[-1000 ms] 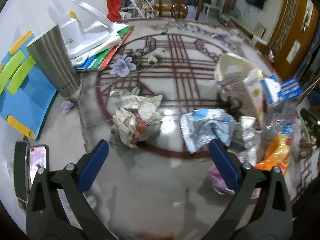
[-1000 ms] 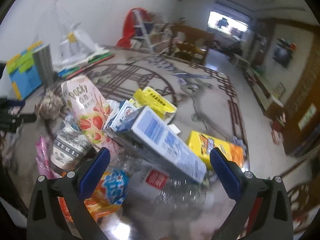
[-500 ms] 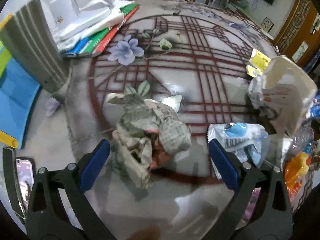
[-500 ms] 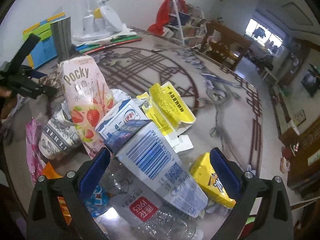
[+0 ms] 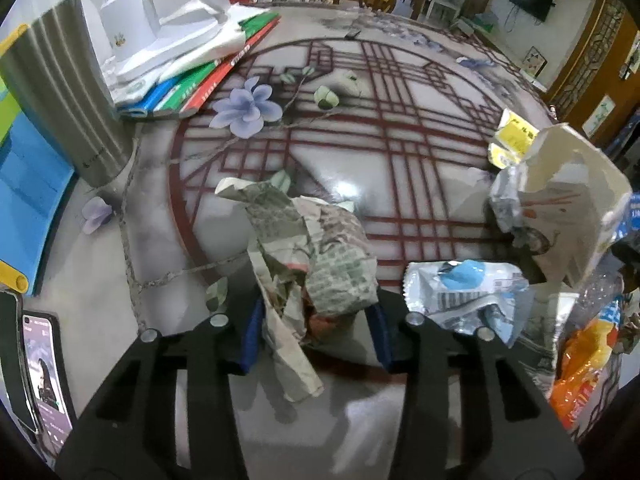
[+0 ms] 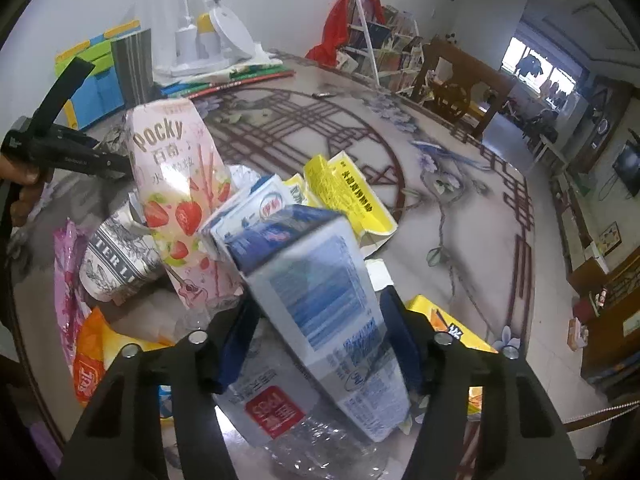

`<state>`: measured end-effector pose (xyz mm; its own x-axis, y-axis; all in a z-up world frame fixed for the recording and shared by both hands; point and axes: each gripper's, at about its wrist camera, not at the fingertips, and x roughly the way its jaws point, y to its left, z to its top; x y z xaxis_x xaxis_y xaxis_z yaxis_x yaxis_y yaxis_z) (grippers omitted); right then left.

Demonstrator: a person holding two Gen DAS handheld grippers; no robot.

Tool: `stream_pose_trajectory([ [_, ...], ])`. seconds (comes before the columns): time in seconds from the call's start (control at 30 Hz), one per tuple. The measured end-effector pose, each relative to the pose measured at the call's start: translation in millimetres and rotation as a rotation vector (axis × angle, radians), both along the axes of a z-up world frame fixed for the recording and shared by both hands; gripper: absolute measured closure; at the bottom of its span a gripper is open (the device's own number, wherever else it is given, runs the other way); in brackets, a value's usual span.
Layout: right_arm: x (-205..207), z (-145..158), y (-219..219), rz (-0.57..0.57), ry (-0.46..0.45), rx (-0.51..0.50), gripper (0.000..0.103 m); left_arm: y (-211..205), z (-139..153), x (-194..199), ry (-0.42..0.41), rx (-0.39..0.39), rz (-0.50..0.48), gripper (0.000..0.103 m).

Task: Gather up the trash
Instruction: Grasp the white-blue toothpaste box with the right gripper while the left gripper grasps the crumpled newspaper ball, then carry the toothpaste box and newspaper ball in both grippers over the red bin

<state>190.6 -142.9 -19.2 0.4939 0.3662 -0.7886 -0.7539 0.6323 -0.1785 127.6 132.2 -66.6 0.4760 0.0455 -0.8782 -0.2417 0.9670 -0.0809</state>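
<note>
On the patterned table top (image 5: 400, 128), a crumpled newspaper wad (image 5: 320, 248) sits between the blue pads of my left gripper (image 5: 316, 336). Its jaws are closing, and both pads touch the paper's sides. In the right wrist view a blue-and-white carton (image 6: 320, 288) lies tilted on top of the trash pile. My right gripper (image 6: 316, 340) is closing on it, with a pad against each side of the carton. A clear plastic bottle (image 6: 280, 412) lies under the carton.
The pile holds a pink Pocky box (image 6: 180, 184), a yellow box (image 6: 352, 196), a paper cup (image 6: 116, 260), a silver-blue wrapper (image 5: 468, 292) and an orange wrapper (image 5: 584, 364). A steel tumbler (image 5: 64, 104), books (image 5: 200, 80) and a phone (image 5: 40, 364) stand left.
Both grippers went from wide open to closed in. The left came down over the newspaper wad; the right moved in and rolled around the blue-and-white carton.
</note>
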Motion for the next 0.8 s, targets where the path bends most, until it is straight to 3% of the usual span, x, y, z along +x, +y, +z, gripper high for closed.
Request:
stream_pose_trajectory([
  [0.1,-4.2,13.7,-2.5,0.001,-0.034,0.016,0.064,-2.1,13.6,-4.1,-0.037,-0.002,-0.002,0.062],
  [0.43,-20.9,70.2,-22.5,-0.062,-0.087,0.155,0.065,-17.3,65.6,-23.5,-0.153,0.005,-0.034,0.063],
  [0.8,-55.9,114.6,-73.3,-0.212,-0.087,0.314,0.065,-77.4,125.9,-62.8,-0.265,-0.039,-0.191,0.063],
])
